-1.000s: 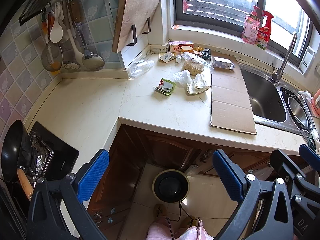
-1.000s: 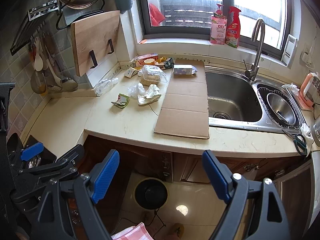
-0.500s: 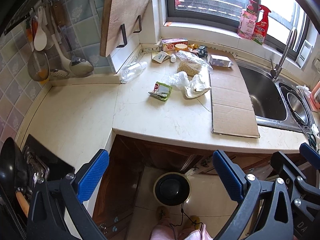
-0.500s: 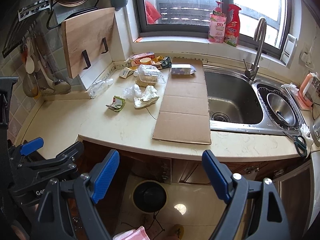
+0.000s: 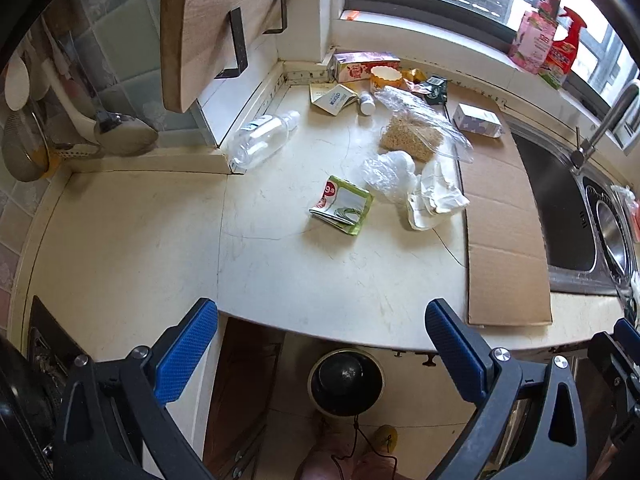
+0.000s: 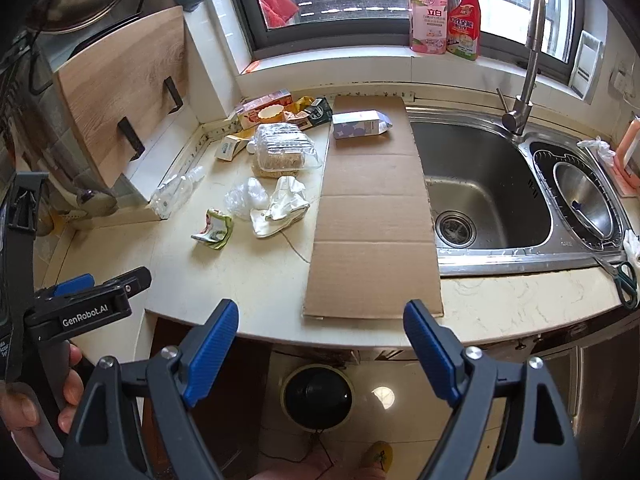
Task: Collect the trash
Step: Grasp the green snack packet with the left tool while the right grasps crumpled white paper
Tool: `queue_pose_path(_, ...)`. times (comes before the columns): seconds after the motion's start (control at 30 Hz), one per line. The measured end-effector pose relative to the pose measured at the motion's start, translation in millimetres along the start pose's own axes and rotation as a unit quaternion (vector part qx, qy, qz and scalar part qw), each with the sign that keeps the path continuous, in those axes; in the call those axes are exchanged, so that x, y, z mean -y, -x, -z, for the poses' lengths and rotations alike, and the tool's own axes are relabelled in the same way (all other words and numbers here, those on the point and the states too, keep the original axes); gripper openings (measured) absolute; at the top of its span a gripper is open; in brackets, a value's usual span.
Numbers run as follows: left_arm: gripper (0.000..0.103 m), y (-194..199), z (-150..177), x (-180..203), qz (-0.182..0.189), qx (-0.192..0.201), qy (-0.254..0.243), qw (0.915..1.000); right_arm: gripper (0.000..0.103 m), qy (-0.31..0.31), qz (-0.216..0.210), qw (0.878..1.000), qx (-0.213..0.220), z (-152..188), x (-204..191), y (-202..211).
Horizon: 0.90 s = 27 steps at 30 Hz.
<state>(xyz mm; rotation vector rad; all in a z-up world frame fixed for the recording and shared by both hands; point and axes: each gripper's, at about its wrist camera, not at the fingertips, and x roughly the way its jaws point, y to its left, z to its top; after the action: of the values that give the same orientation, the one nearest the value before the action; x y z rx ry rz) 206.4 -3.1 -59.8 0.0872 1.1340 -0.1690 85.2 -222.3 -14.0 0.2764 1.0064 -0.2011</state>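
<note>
Your left gripper (image 5: 320,344): fingers spread wide, nothing between them, poised over the front edge of the counter.
Your right gripper (image 6: 320,344): fingers equally wide and empty, above the near end of the cardboard.
Your left hand (image 6: 36,412): seen at 8 o'clock in the right wrist view, wrapped round the left gripper's handle.
Trash bin (image 5: 346,380): on the floor under the counter lip, at 6 o'clock in both views, black-lined.
Counter (image 5: 132,240): pale stone, running from 9 o'clock across to the sink.
Cardboard sheet (image 6: 372,216): lies flat beside the sink, its near edge at the counter front.
Green wrapper (image 5: 342,204): crumpled, closest piece of trash, near centre of the left wrist view.
Clear plastic wad (image 5: 386,174): just behind the wrapper, touching the crumpled white paper (image 5: 434,196) at its right.
Clear clamshell (image 5: 416,130): further back, brown food inside.
Plastic bottle (image 5: 262,138): on its side at 11 o'clock, against the wall ledge.
Small carton (image 6: 360,123): lies on the cardboard's far end.
Back corner: pink box (image 5: 364,66) and small packets against the wall at 12 o'clock.
</note>
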Motion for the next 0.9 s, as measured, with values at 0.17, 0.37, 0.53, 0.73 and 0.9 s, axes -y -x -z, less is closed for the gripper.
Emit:
queue_pose_path(0.17, 0.102, -48.0, -29.2, -21.5, 0.025, -0.03, 0.046, 0.9982, 0.083, -0.012, -0.006, 1.0, -0.008, -32.7, 1.8, -34.8)
queue_pose_path(0.37, 0.099, -100.0, -49.4, -40.4, 0.062, -0.049, 0.098, 0.992, 0.07, -0.027, -0.028, 0.999, -0.038, -63.7, -2.4, -85.7)
queue_pose_path(0.53, 0.097, -132.6, -60.0, -50.2, 0.099, -0.06, 0.141, 0.9832, 0.067, -0.07, -0.075, 0.992, -0.068, -82.0, 0.2, -134.5)
queue_pose_path(0.73, 0.087, -169.5, -65.0, -58.9, 0.134, -0.103, 0.18, 0.9689, 0.061, -0.117, -0.099, 0.983, -0.101, -95.4, 3.0, -187.3)
queue_pose_path(0.9, 0.081, -183.2, -64.5, -56.3, 0.14, -0.108, 0.184, 0.9669, 0.057, -0.138, -0.105, 0.978, -0.112, -98.8, 2.6, -214.8)
